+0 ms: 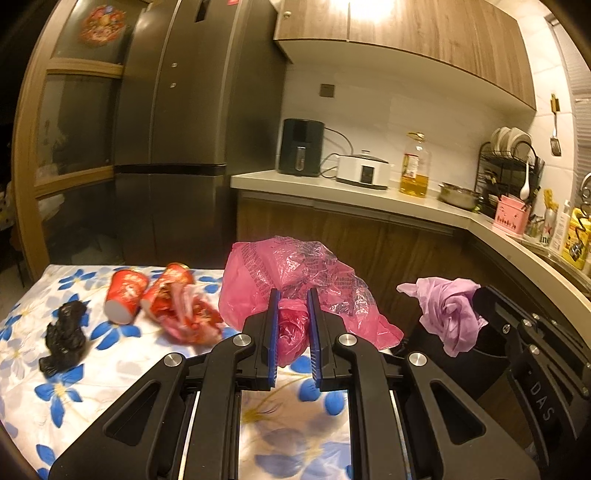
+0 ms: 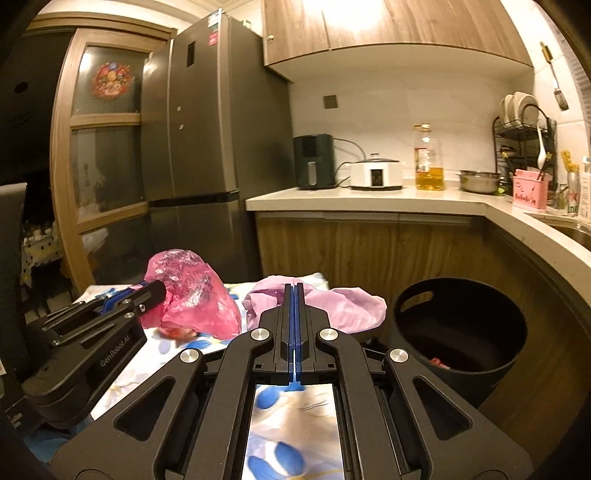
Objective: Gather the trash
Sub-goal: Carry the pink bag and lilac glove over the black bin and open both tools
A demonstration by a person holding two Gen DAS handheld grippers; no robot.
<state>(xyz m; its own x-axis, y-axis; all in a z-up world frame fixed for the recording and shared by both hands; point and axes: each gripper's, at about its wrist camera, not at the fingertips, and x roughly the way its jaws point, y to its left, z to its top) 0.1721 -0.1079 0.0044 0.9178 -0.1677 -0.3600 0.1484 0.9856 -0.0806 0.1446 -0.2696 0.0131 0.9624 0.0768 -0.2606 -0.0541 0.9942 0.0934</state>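
Pink bag (image 1: 295,280) pinched in left gripper (image 1: 292,332), jaws nearly shut. Lilac bag (image 2: 332,302) clamped in right gripper (image 2: 294,321), jaws fully shut. Black bin (image 2: 461,325) at two o'clock, right gripper nearer.

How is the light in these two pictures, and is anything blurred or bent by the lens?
Left wrist view: warm, dim light, glare under the wall cabinet; the crumpled red wrapper is blurred; the fridge leans and bends. Right wrist view: same glare; the counter edge curves; the black bin is dark inside.
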